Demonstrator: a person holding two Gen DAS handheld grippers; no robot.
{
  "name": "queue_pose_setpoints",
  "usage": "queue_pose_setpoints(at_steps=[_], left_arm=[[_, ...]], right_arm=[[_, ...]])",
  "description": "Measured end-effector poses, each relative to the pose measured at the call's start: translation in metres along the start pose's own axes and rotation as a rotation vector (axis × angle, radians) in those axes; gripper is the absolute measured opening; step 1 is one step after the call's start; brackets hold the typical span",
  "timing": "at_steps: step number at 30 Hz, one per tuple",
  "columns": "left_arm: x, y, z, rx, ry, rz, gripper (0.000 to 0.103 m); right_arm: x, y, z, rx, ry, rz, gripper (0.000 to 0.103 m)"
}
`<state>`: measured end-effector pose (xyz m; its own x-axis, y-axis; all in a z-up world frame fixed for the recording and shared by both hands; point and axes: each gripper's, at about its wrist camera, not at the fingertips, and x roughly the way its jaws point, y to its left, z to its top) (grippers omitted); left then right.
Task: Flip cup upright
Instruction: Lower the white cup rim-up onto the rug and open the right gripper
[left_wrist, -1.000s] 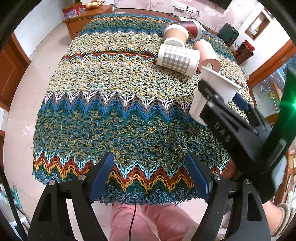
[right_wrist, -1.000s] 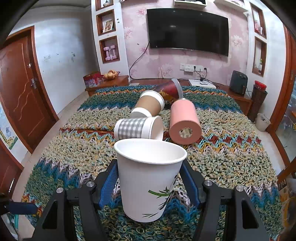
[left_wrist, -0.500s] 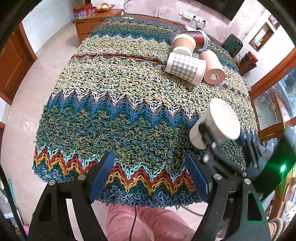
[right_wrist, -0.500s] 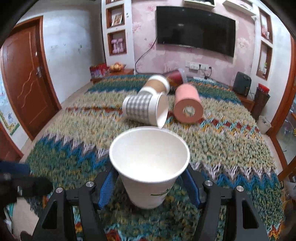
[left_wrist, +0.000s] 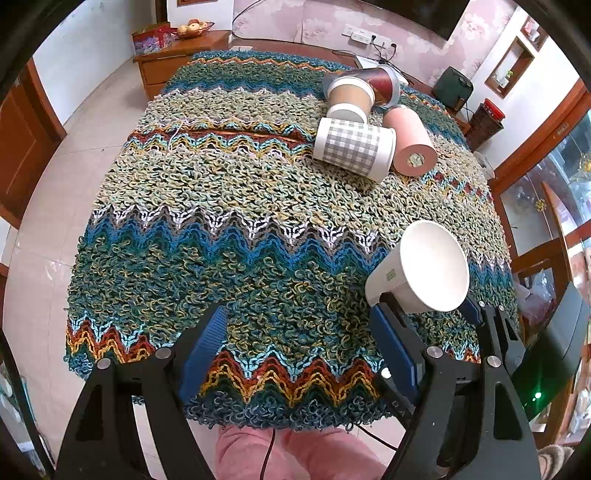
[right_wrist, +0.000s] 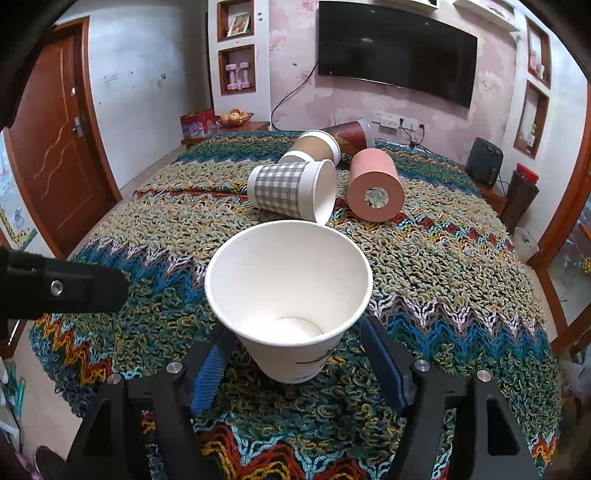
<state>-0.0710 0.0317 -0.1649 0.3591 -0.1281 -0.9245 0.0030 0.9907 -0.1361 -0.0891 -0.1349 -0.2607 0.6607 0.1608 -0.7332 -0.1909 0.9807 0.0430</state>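
Note:
A white paper cup (right_wrist: 288, 295) stands mouth up on the knitted cover near the table's front right, between the blue pads of my right gripper (right_wrist: 295, 362). The pads look slightly apart from the cup's base, so the gripper reads as open. In the left wrist view the same cup (left_wrist: 421, 269) shows at the right, with the right gripper behind it. My left gripper (left_wrist: 299, 343) is open and empty over the front edge.
Several cups lie on their sides at the back: a grey checked cup (right_wrist: 291, 192), a pink cup (right_wrist: 375, 188), a brown cup (right_wrist: 317, 146) and a dark red cup (right_wrist: 349, 134). The zigzag cover (left_wrist: 221, 206) drapes the table's edges.
The right gripper has brought the white cup down and nearer the front edge, and its pads have parted a little. The left gripper has drawn back slightly.

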Motion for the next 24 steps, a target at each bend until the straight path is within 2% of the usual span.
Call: queue_pose_setpoints(at_steps=[9, 15, 18, 24], left_arm=[[-0.007, -0.001, 0.003, 0.003, -0.003, -0.012, 0.082], [-0.025, -0.006, 0.007, 0.011, -0.006, -0.017, 0.082], [-0.036, -0.011, 0.01, 0.018, -0.005, -0.018, 0.082], [-0.061, -0.023, 0.019, 0.025, -0.021, 0.0, 0.082]], right_arm=[[-0.011, -0.002, -0.004, -0.021, 0.036, 0.012, 0.072], [-0.044, -0.011, -0.002, -0.002, 0.064, 0.025, 0.072], [-0.064, -0.016, 0.008, 0.01, 0.072, 0.025, 0.072], [-0.084, -0.027, 0.05, 0.052, 0.12, 0.002, 0.072]])
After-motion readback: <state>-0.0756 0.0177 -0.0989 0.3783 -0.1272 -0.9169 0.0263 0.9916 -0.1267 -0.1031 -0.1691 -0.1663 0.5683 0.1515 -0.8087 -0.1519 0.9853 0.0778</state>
